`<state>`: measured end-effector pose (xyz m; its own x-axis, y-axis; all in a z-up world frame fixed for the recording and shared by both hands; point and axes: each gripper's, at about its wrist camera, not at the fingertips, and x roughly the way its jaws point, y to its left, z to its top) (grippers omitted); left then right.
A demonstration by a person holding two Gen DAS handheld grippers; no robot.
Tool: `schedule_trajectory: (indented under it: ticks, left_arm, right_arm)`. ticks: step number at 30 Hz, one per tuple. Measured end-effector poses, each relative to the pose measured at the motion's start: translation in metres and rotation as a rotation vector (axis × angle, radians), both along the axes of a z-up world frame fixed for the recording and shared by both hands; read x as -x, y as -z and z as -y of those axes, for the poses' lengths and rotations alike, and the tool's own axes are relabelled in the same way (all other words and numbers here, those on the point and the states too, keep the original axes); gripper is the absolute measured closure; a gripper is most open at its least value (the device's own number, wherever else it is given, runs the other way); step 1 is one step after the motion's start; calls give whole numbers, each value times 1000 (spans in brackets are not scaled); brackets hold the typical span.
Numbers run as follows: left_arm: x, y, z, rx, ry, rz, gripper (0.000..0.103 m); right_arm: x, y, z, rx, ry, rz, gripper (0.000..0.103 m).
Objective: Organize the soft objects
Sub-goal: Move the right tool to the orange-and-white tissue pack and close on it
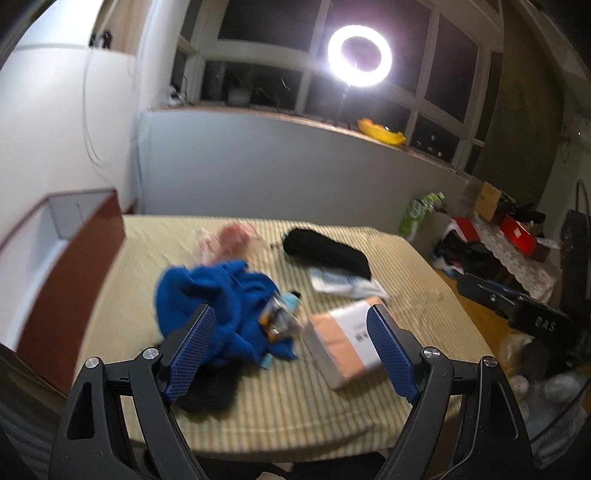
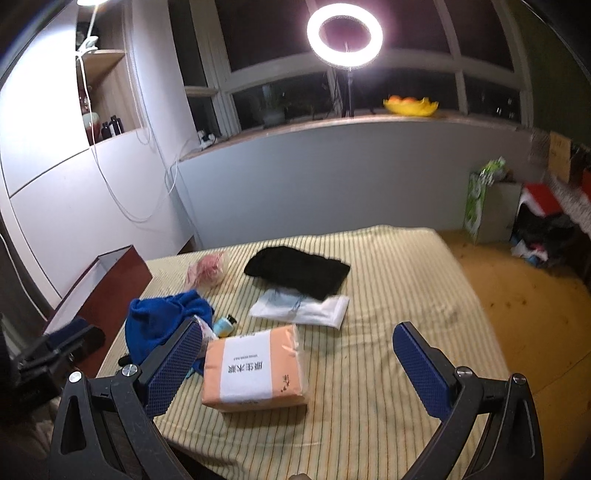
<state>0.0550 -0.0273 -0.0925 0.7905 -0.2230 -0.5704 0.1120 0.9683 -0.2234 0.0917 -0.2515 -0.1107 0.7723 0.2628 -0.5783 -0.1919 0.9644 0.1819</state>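
Note:
On the striped bed (image 2: 388, 295) lie a crumpled blue cloth (image 1: 218, 295) (image 2: 162, 321), a black folded garment (image 1: 328, 253) (image 2: 299, 271), a white packet (image 1: 347, 282) (image 2: 301, 308), an orange tissue pack (image 1: 345, 339) (image 2: 255, 367), a pink bundle in clear wrap (image 1: 232, 240) (image 2: 207, 271) and a small blue bottle (image 2: 224, 326). My left gripper (image 1: 291, 343) is open and empty above the near edge, between the blue cloth and the tissue pack. My right gripper (image 2: 299, 363) is open and empty, just behind the tissue pack.
A red-brown open box (image 1: 70, 266) (image 2: 110, 280) stands at the bed's left side. A ring light (image 2: 345, 35) shines by the window sill. Bags, boxes and clutter (image 1: 498, 229) sit on the floor to the right.

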Motion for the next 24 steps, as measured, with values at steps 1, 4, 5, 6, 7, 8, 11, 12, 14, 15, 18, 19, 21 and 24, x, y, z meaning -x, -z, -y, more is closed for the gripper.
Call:
schedule_trajectory:
  ticks: [1, 4, 5, 6, 7, 8, 11, 12, 14, 15, 18, 19, 21, 24]
  left_arm:
    - [-2, 3, 2, 11, 9, -15, 19]
    - [-9, 16, 11, 52, 54, -72, 20]
    - [-12, 21, 14, 67, 72, -94, 20]
    - [-14, 26, 17, 79, 84, -113, 20]
    - [-16, 31, 20, 91, 98, -131, 20]
    - [-18, 35, 23, 100, 108, -147, 20]
    - [-23, 47, 31, 127, 138, -198, 24]
    - [-25, 50, 33, 135, 145, -215, 25]
    - [-29, 56, 36, 152, 158, -240, 28]
    - [-31, 58, 37, 162, 164, -254, 30]
    - [-35, 65, 40, 173, 180, -278, 32]
    - [-37, 67, 41, 176, 186, -285, 33]
    - [-40, 71, 43, 190, 199, -305, 42]
    - [-45, 77, 44, 207, 203, -324, 44]
  right_arm:
    - [-3, 2, 2, -11, -10, -14, 1]
    - [-14, 13, 4, -45, -51, -71, 1]
    - [-19, 18, 4, -54, -71, -100, 2]
    - [-23, 22, 4, -59, -87, -123, 5]
    - [-27, 26, 4, -63, -101, -143, 7]
    - [-29, 29, 3, -65, -112, -158, 10]
    - [-39, 39, 0, -76, -145, -212, 14]
    - [-42, 43, 0, -81, -156, -231, 15]
    - [-48, 49, -1, -95, -176, -267, 18]
    - [-52, 53, -2, -104, -189, -292, 22]
    - [-60, 63, -3, -127, -215, -350, 28]
    - [-64, 67, -2, -144, -221, -374, 29]
    - [-69, 73, 0, -171, -226, -410, 33]
    - [-74, 79, 1, -188, -231, -443, 39]
